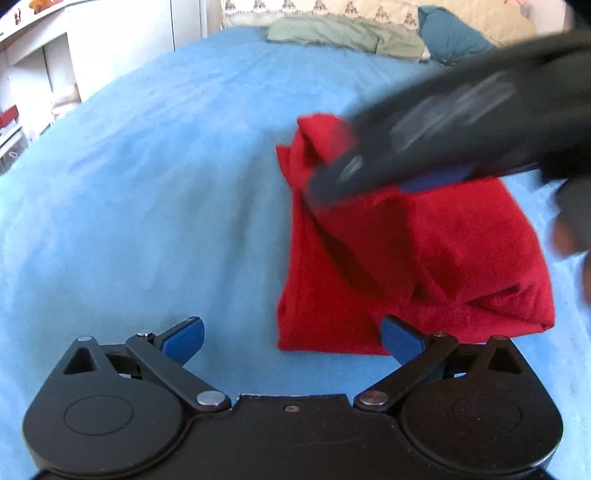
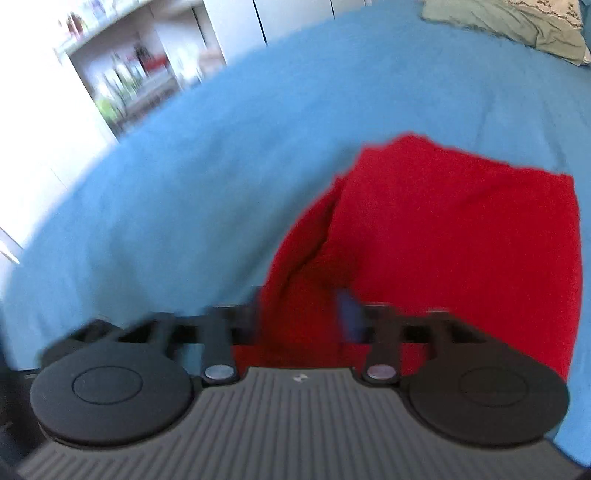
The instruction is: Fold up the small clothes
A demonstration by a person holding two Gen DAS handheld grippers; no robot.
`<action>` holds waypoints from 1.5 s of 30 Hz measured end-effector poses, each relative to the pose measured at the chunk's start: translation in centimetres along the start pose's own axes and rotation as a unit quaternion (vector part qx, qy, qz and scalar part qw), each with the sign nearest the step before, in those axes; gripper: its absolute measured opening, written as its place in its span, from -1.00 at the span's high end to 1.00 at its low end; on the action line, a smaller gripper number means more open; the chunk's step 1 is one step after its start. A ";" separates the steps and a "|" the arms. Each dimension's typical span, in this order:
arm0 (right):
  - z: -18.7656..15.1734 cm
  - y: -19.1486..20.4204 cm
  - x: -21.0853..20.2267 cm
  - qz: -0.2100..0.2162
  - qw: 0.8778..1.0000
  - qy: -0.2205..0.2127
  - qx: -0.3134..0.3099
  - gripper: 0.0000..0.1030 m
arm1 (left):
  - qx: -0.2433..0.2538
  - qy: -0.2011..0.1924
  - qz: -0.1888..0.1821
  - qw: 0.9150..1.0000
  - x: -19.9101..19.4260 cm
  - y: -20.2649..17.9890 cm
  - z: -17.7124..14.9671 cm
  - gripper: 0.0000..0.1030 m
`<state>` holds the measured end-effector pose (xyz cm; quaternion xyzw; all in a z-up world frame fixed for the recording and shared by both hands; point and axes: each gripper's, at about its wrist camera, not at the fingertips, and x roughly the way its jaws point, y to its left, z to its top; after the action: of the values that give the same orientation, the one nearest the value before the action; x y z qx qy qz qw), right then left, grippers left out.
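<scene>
Two grippers are working over one red garment point(image 1: 424, 258), which is lying partly folded on the blue bedspread point(image 1: 147, 184). I am holding my left gripper point(image 1: 291, 341) low at the garment's near edge with its blue pads point(image 1: 183, 339) spread wide and nothing between them; the right-side pad is overlapping the red cloth's near edge, though I cannot tell whether it is touching. My right gripper point(image 1: 325, 184) is reaching across from the right, blurred, over the garment's far left corner. In its own view the right gripper point(image 2: 303, 314) is standing with its fingers partly apart and red cloth lying between them; I cannot tell whether they are pinching it. Green and teal pillows point(image 1: 351, 33) are sitting at the bed's far end.
</scene>
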<state>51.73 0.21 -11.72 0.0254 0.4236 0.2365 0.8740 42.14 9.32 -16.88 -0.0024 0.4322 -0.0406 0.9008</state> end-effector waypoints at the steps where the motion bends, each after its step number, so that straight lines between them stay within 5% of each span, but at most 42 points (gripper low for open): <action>1: 0.1 -0.6 -2.0 0.004 1.000 -0.027 0.007 -0.64 | -0.006 -0.005 -0.004 1.000 -0.4 0.3 0.1 -1.00; 5: -1.7 -3.5 -9.4 -0.059 0.991 -0.114 0.027 -0.99 | -0.057 -0.026 -0.024 0.998 -2.1 2.4 0.0 -1.00; 8: -6.1 -4.8 -11.4 -0.125 0.985 -0.118 0.018 -1.00 | -0.072 -0.042 -0.025 0.996 -2.8 2.8 0.2 -1.00; 14: -14.8 -5.3 -8.4 -0.204 0.975 -0.089 -0.017 -1.00 | -0.106 -0.048 -0.025 0.993 -2.1 2.1 0.6 -1.00; 23: -16.4 -5.5 -3.7 -0.238 0.967 -0.088 -0.026 -0.86 | -0.105 -0.046 -0.014 0.993 -0.6 1.1 0.5 -0.99; 25: -16.5 -6.4 -4.7 -0.268 0.958 -0.103 -0.009 -0.60 | -0.099 -0.041 0.002 0.994 0.0 1.3 0.5 -0.99; 30: -17.7 -11.3 -6.7 -0.235 0.962 -0.109 0.090 -0.62 | -0.034 -0.007 0.036 0.999 1.5 1.3 -1.2 -1.00; 38: -17.0 -11.4 -7.0 -0.218 0.970 -0.095 0.052 -0.64 | -0.019 0.012 0.033 0.999 0.8 1.4 -0.9 -1.00; 45: -14.7 -10.4 -13.1 -0.169 0.981 -0.096 0.013 -0.87 | 0.004 0.010 0.026 1.000 -3.3 1.9 2.8 -1.00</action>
<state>37.83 -17.03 -14.10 -0.0124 0.3393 0.0767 0.9374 42.38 11.36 -12.62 0.0130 0.4412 -0.0189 0.8971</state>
